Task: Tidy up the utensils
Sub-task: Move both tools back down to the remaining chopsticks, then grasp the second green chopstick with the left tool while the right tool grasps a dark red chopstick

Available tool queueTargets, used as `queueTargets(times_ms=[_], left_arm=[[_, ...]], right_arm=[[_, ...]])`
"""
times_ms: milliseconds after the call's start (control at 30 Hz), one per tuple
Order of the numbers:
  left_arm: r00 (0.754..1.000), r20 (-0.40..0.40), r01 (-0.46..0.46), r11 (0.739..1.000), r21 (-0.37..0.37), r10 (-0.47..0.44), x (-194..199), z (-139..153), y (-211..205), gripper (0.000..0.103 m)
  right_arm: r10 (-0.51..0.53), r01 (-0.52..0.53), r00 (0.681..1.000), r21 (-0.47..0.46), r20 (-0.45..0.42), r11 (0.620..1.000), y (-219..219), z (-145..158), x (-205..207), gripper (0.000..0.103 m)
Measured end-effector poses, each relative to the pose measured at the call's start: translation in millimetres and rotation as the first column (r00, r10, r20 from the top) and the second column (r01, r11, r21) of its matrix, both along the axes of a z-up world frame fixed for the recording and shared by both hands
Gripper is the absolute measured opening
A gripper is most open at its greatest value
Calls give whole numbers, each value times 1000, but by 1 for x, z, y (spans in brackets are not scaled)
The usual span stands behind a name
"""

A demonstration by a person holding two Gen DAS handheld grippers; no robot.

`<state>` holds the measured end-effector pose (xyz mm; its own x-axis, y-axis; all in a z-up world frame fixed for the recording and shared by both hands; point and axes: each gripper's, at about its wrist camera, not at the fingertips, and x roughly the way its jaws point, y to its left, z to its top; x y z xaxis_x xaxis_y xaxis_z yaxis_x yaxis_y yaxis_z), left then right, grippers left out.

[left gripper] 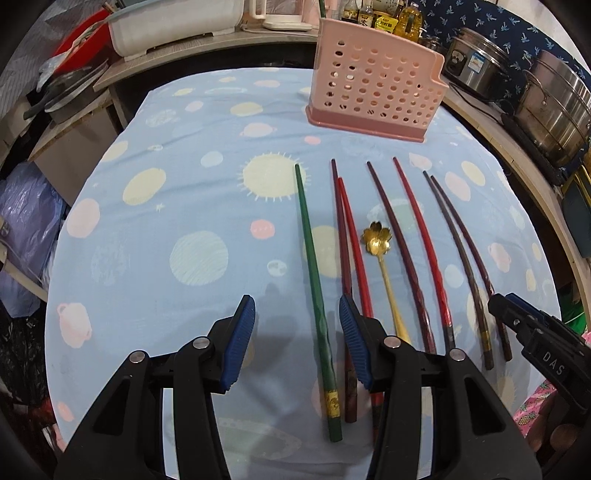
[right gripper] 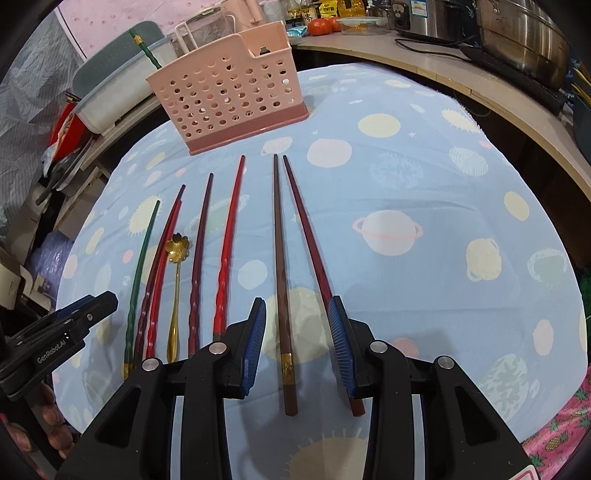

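Observation:
Several chopsticks and a gold flower spoon [left gripper: 376, 236] lie side by side on the blue planet-print cloth [left gripper: 184, 184]. My left gripper [left gripper: 296, 301] hangs open low over them, with the green chopstick [left gripper: 312, 266] lying between its fingers, untouched. Its right finger [left gripper: 354, 339] covers a dark red and a red chopstick [left gripper: 351, 240]. My right gripper [right gripper: 297, 302] is open around the brown chopstick [right gripper: 280, 258]; a dark red chopstick [right gripper: 308, 251] runs under its right finger. The pink perforated holder [right gripper: 229, 92] stands at the far side, a green chopstick [right gripper: 146, 50] sticking up at its left end.
Steel pots [left gripper: 554, 110] sit on the wooden counter to the right. A white tub [left gripper: 173, 26], a red basin and pans crowd the left back. Bottles stand behind the holder [left gripper: 373, 92]. The right gripper's body [left gripper: 535, 332] shows at the left view's right edge.

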<state>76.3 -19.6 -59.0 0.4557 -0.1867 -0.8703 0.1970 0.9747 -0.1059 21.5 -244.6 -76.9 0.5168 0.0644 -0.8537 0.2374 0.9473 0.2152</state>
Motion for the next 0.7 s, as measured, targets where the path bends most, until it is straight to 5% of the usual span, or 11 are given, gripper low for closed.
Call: queueTargets(times_ms=[700], left_arm=[[996, -37, 79, 997, -8, -79, -40, -20, -3, 45]], right_arm=[[-67, 67, 998, -14, -15, 998, -23, -10, -27, 35]])
